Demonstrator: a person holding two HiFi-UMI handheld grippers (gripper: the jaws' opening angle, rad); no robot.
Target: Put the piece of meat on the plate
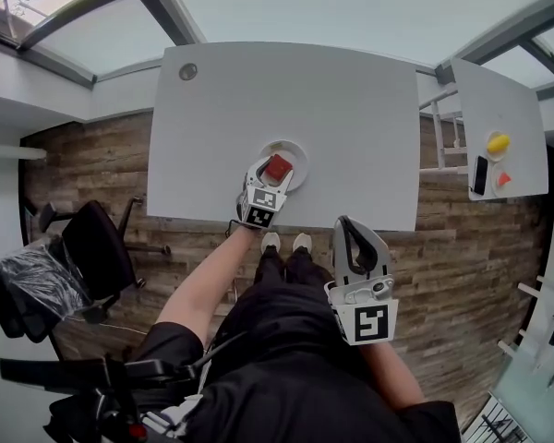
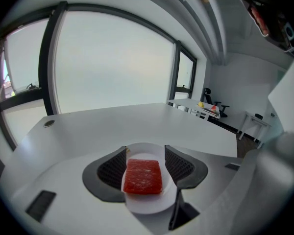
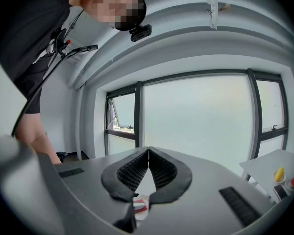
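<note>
item: piece of meat [image 2: 143, 175] | place: flat on plate [image 2: 152, 205], bench [image 1: 332, 109], frame centre | left gripper [image 2: 145, 151] jaws wide, flanking it | right gripper [image 3: 148, 153] jaws closed, empty, lower right | status: placement apparently done, withdrawal left

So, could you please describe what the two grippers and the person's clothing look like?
Both the left gripper and right gripper have pale grey-white bodies, each carrying a cube with black square markers. Their tongs are curved, dark grey, with gridded pads. The person wears a black short-sleeved top, black trousers and light shoes.
</note>
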